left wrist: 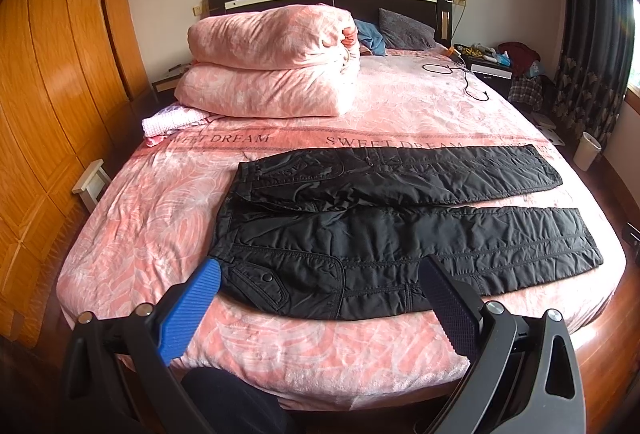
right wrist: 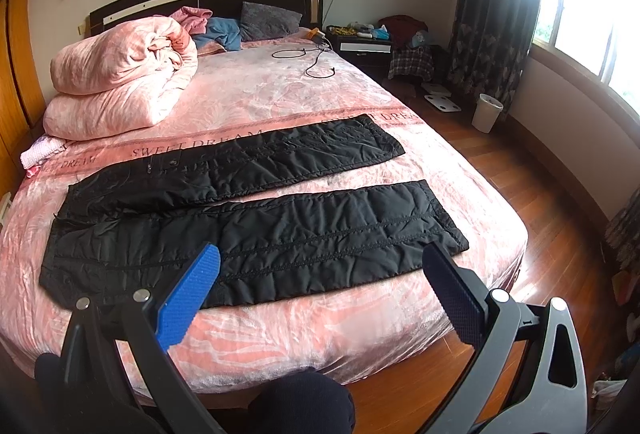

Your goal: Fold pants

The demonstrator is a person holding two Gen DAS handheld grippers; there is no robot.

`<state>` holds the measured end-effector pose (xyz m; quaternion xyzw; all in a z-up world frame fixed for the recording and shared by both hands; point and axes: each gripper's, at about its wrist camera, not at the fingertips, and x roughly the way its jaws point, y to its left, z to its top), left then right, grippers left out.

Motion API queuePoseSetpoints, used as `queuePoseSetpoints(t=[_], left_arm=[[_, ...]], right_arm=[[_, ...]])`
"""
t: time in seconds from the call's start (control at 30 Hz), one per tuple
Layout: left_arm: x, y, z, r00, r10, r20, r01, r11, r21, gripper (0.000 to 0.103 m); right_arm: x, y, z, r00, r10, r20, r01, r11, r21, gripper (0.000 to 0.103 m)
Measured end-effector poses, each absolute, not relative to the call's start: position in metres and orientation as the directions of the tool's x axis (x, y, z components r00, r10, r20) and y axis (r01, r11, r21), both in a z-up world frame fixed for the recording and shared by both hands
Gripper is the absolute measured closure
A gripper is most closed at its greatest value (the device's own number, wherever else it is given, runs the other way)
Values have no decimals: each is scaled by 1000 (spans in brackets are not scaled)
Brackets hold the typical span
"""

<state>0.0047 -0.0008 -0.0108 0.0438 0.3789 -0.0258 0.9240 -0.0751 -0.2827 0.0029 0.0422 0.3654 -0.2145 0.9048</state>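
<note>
Black quilted pants lie flat on the pink bed, waist to the left, both legs spread apart and pointing right. They also show in the right wrist view. My left gripper is open and empty, hovering above the near edge of the waist and hip. My right gripper is open and empty, above the near leg, between its knee and cuff. Each gripper has one blue pad and one black pad.
A folded pink duvet is stacked at the bed's back left, with pillows behind. A black cable lies at the back right. A wooden wardrobe stands left. A nightstand, bin and wood floor are right.
</note>
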Motion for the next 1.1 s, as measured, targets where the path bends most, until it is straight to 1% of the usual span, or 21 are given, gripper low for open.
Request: queuePoseSetpoints(t=[1.1], left_arm=[[15, -6, -22, 694, -16, -720, 85, 995, 60, 4]], right_arm=[[-69, -291, 3, 633, -360, -685, 420, 903, -87, 2]])
